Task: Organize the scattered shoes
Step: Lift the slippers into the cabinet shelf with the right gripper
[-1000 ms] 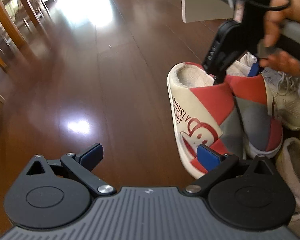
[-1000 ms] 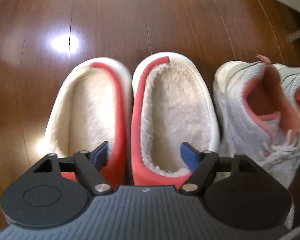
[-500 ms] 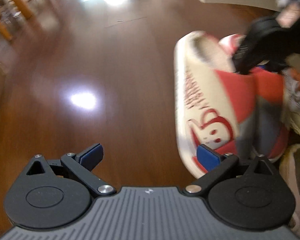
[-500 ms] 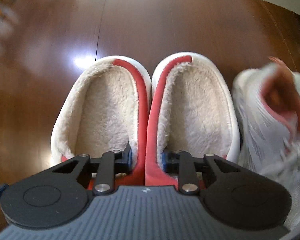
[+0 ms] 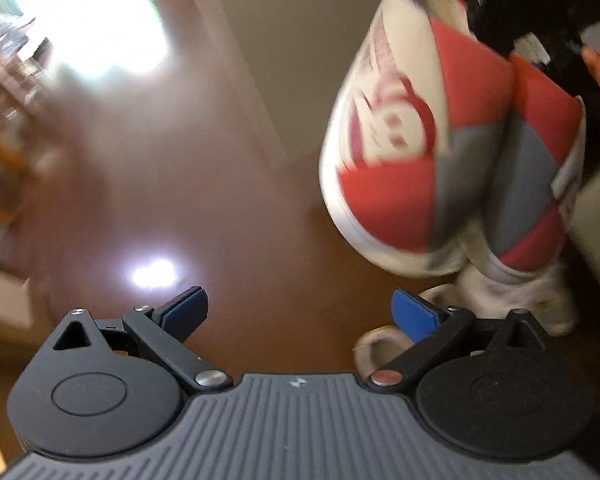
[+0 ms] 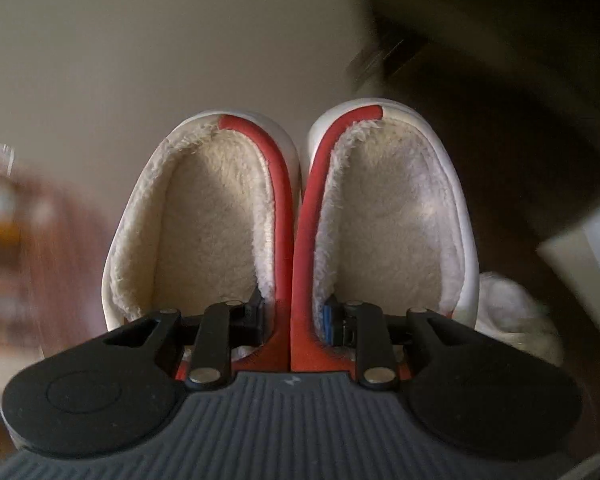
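Right wrist: slippers (image 6: 292, 240) now lifted off floor (fingers (image 6: 256, 316) pinching).

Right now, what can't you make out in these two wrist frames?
- Right gripper pads: right wrist view, buried in the slippers' fleece.
- Slipper print: left wrist view, motion-blurred, unreadable.
- Shoes on the floor: left wrist view, hidden behind the lifted slippers and the left gripper.
- Destination: neither view; background blurred.
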`<state>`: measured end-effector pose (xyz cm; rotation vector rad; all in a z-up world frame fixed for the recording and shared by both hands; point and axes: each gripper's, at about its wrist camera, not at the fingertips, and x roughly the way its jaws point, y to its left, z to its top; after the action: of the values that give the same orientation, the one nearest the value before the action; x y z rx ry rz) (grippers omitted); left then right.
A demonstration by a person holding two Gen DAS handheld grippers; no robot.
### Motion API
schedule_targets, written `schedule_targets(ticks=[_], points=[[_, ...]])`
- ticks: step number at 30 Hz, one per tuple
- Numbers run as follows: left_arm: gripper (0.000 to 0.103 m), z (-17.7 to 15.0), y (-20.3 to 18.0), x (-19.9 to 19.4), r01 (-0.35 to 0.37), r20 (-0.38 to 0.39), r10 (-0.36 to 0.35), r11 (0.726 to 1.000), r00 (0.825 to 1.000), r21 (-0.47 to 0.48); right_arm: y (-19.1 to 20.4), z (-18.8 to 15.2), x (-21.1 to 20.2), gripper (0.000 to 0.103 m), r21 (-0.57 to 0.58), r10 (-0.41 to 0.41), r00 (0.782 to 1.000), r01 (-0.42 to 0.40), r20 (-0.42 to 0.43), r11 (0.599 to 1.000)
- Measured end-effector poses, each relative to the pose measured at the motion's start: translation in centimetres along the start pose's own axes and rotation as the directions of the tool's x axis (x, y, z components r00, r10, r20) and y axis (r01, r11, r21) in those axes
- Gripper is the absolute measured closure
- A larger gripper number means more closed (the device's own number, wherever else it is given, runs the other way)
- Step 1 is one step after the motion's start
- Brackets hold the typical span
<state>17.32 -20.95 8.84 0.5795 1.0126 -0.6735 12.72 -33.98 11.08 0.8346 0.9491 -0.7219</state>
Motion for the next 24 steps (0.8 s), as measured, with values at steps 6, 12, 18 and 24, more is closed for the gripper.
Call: schedule_targets(ticks=[6,12,18,24], points=[[0.003,5.8,-4.5,-5.4,0.125,0.207,-0.163,0.975,0.965,0.186,-2.5,5.7,-14.7,0.08,0.167,-0.169,0.943,0.124,0.286,0.978],[0.003,9.9,-7.4,-2.7,0.288,0.276,-0.417,0.867,0.866,0.407,-4.5,7.8,-16.8,0.08,0.383,-0.303,0.891,0.164,0.338,0.909],[0.003,14.1,-10.0,2.0,0.364,0.262,-0.573,0.748,0.777,0.555,-5.0,8.4,-15.2,0.08,0.548,-0.396,0.866,0.181,0.305,0.817],[0.003,16.1,-12.9,6.1,0.415,0.192,-0.615,0.698,0.765,0.583,-3.7,7.9,-14.3,0.078,0.576,-0.46,0.842,0.235,0.283,0.783]])
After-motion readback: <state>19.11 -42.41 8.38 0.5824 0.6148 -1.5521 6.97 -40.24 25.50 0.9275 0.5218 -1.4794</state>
